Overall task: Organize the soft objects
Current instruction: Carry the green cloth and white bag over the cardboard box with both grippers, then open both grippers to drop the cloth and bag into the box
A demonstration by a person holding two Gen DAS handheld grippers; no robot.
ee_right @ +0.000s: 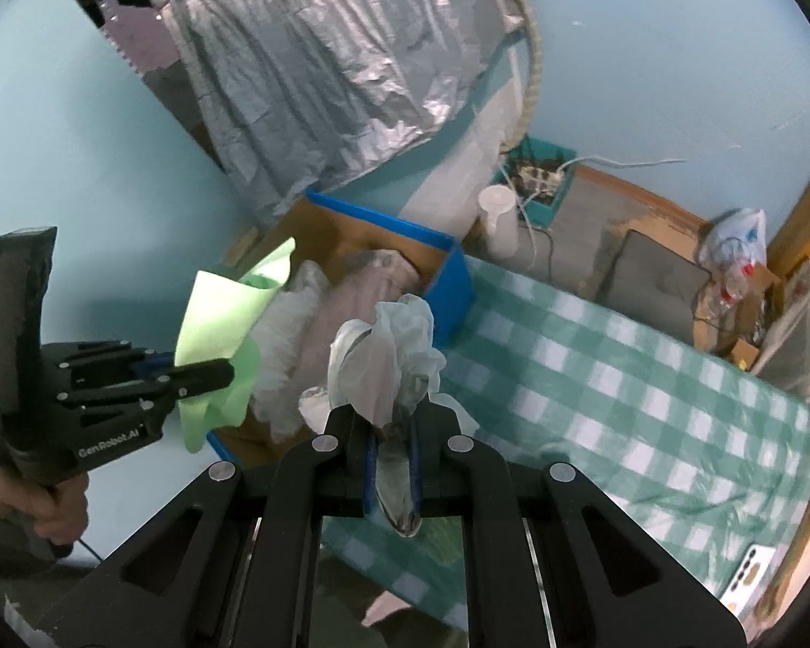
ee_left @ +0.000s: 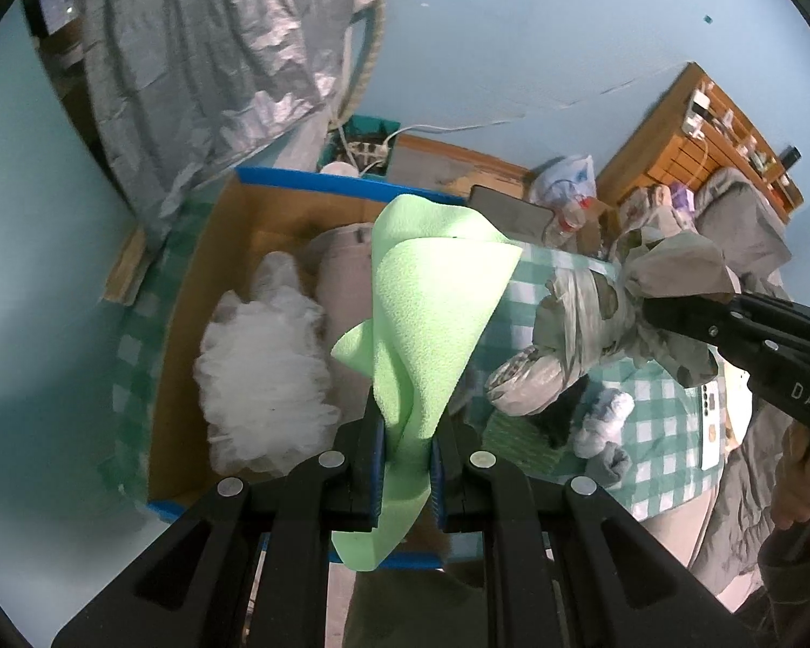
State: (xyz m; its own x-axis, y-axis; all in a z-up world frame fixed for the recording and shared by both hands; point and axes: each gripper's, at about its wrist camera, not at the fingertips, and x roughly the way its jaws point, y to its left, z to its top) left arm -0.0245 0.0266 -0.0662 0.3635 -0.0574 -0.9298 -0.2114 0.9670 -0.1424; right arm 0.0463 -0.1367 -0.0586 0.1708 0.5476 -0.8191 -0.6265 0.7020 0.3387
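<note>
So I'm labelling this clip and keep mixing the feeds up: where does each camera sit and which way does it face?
Left wrist: sits on the left claw, looking steeply down its fingers at the green cloth it grips, above the cardboard box; the right claw and its hand show at the right.
Right wrist: sits on the right claw, looking down at the crumpled plastic bag it grips; the left claw shows at the left.
Shared: box, cloth, bag, checked cloth.

We see a pale green cloth (ee_left: 432,313) beside a grey, blotchy plastic bag (ee_left: 583,318), over a green-and-white checked cover (ee_right: 621,378). Our cardboard box (ee_left: 232,248) is brown with blue edging and holds a white mesh puff (ee_left: 264,378). Both black grippers carry blue pads.
</note>
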